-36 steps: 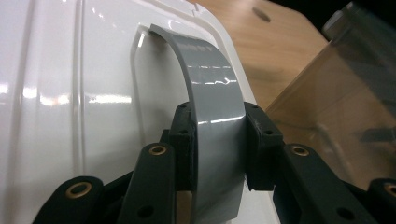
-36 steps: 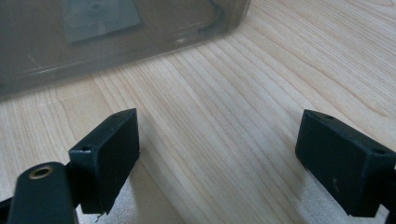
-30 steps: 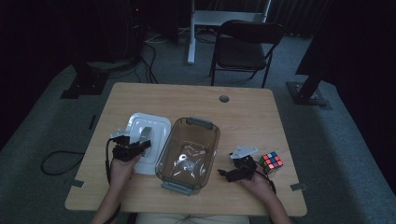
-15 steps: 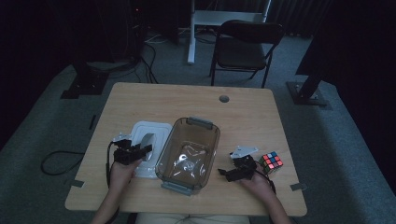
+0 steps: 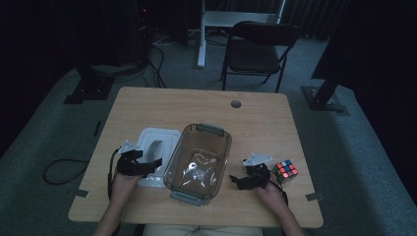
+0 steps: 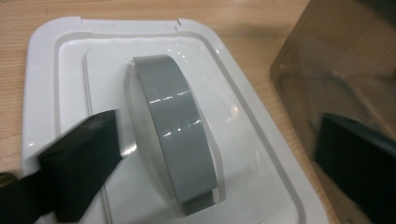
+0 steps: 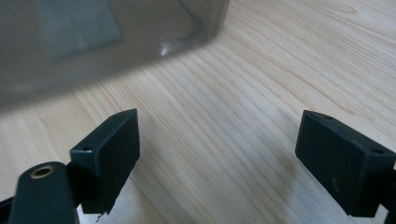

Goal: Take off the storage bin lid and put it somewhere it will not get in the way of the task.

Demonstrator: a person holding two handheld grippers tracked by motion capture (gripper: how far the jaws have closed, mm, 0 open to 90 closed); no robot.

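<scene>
Left gripper (image 6: 210,154) jaws just sprang wide, straddling the white lid's (image 6: 60,70) grey handle (image 6: 177,135); lift straight clear. Right gripper (image 7: 219,158) spread beside the lid's container (image 5: 199,160).

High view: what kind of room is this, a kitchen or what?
Probably a lab or recording room, not a kitchen. A wooden table stands on grey carpet in a dark space, with a folding chair behind it, cables across the floor and metal stand bases at the sides.
</scene>
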